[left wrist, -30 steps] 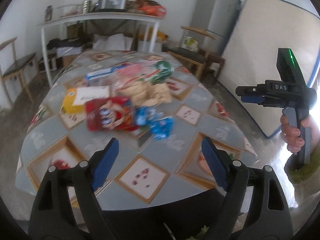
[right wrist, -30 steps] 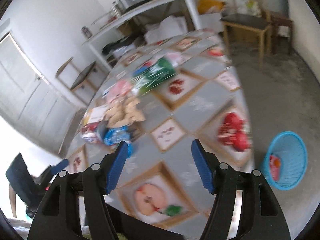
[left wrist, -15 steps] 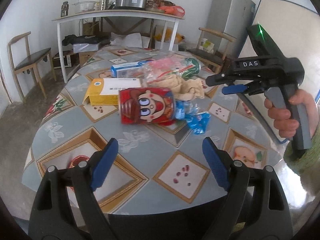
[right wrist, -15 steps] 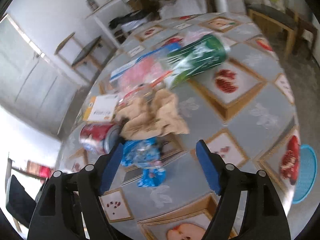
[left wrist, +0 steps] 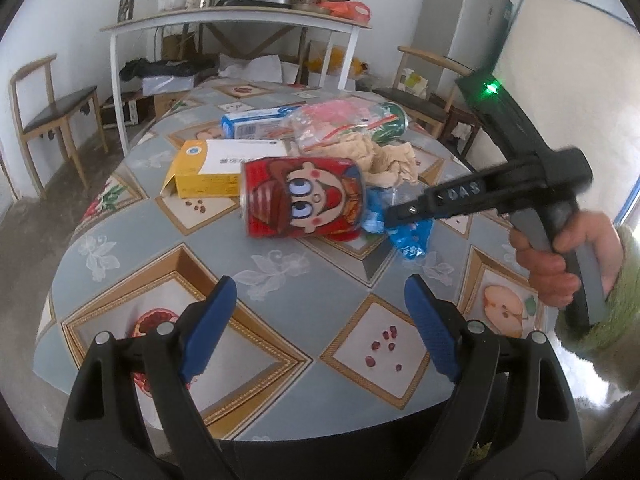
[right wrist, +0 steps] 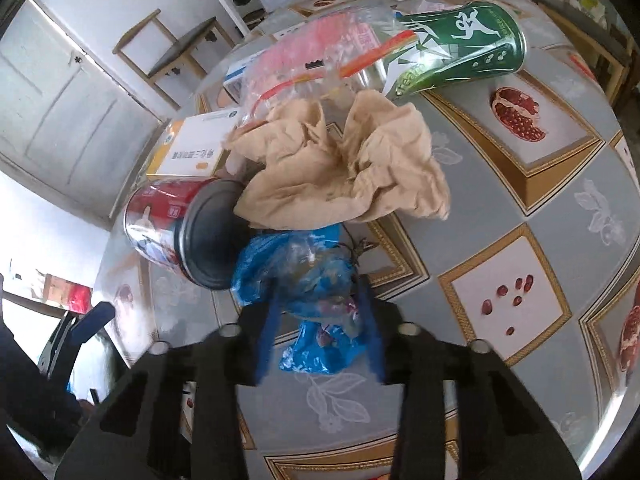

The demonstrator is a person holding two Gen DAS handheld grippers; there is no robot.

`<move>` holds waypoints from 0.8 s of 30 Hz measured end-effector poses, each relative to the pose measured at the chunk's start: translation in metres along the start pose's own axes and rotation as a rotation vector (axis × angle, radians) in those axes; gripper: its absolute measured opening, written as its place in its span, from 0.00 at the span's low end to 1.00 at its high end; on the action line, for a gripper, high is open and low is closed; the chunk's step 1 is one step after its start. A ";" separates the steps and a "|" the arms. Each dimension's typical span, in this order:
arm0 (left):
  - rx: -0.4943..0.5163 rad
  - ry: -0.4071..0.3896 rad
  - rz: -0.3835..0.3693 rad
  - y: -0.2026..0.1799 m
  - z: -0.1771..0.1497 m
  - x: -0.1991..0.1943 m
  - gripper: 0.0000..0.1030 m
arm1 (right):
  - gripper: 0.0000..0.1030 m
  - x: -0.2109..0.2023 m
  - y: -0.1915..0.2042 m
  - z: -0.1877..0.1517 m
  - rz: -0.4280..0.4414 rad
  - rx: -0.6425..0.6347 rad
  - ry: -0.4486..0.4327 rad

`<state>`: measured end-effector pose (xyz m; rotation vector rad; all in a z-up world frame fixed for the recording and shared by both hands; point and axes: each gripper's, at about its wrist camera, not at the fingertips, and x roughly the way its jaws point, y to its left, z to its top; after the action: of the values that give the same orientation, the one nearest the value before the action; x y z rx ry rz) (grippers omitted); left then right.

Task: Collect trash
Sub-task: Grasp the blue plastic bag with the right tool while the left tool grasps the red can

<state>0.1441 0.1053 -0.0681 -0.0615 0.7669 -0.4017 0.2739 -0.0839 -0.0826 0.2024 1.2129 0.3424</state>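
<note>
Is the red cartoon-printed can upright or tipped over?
Tipped over: the red cartoon-printed can lies on its side on the tablecloth, dark end facing sideways.

The tablecloth (left wrist: 280, 268) is grey-blue with gold-framed diamond panels of fruit and white flower motifs. A red can (left wrist: 302, 198) bears a cartoon face; another can (right wrist: 460, 46) is green with white figures. The crumpled paper (right wrist: 340, 168) is tan, the wrapper (right wrist: 308, 280) bright blue, the box (left wrist: 208, 170) yellow and white.

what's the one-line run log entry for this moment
phase: first pick | right gripper: jaws just closing around blue wrapper, on table | left gripper: open, empty, short of red can
</note>
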 end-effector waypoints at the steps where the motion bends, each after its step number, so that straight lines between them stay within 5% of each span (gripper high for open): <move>1: -0.014 -0.002 -0.003 0.003 0.002 0.000 0.79 | 0.29 -0.002 0.000 -0.001 -0.004 -0.002 -0.004; 9: -0.198 -0.075 -0.082 0.043 0.039 -0.002 0.79 | 0.19 -0.019 -0.014 -0.022 -0.017 0.012 0.006; 13: -0.238 -0.086 -0.044 0.058 0.072 0.011 0.63 | 0.18 -0.029 -0.026 -0.035 -0.015 0.046 0.005; 17: -0.219 0.011 -0.043 0.061 0.101 0.048 0.43 | 0.18 -0.036 -0.034 -0.042 -0.009 0.076 -0.004; 20: -0.208 0.070 -0.056 0.060 0.106 0.067 0.29 | 0.18 -0.037 -0.039 -0.045 -0.001 0.092 -0.008; 24: -0.163 0.122 -0.038 0.053 0.096 0.068 0.22 | 0.18 -0.040 -0.040 -0.047 0.006 0.091 -0.014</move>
<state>0.2721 0.1201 -0.0544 -0.2064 0.9195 -0.3812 0.2236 -0.1373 -0.0769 0.2865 1.2156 0.2913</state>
